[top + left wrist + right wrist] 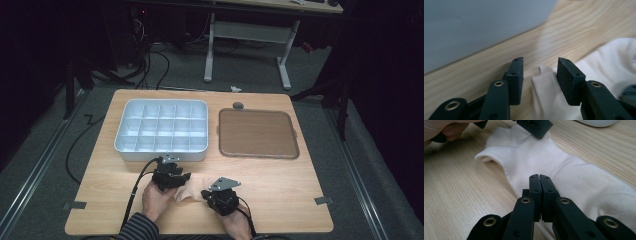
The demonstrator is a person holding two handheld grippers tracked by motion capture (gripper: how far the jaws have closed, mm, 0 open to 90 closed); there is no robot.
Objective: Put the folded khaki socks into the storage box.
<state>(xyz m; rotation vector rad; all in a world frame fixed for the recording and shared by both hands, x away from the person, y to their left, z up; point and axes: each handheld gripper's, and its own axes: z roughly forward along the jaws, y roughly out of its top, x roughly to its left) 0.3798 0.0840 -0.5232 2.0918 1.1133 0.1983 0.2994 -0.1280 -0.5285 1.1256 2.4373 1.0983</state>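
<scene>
In the high view the sock (192, 189) lies flat on the tabletop (280, 185) between the left claw (172, 181) and the right claw (220, 199), with the tray (162, 131) beyond them. In the left claw view the jaws of the left claw (539, 75) stand apart with the sock's (544, 87) ribbed cuff between them, not yet pressed. In the right claw view the right claw (540, 178) is closed, seemingly pinching the sock (574, 180) at its middle; the cloth looks soft, light and limp, so a hold on cuff or edge seems best.
</scene>
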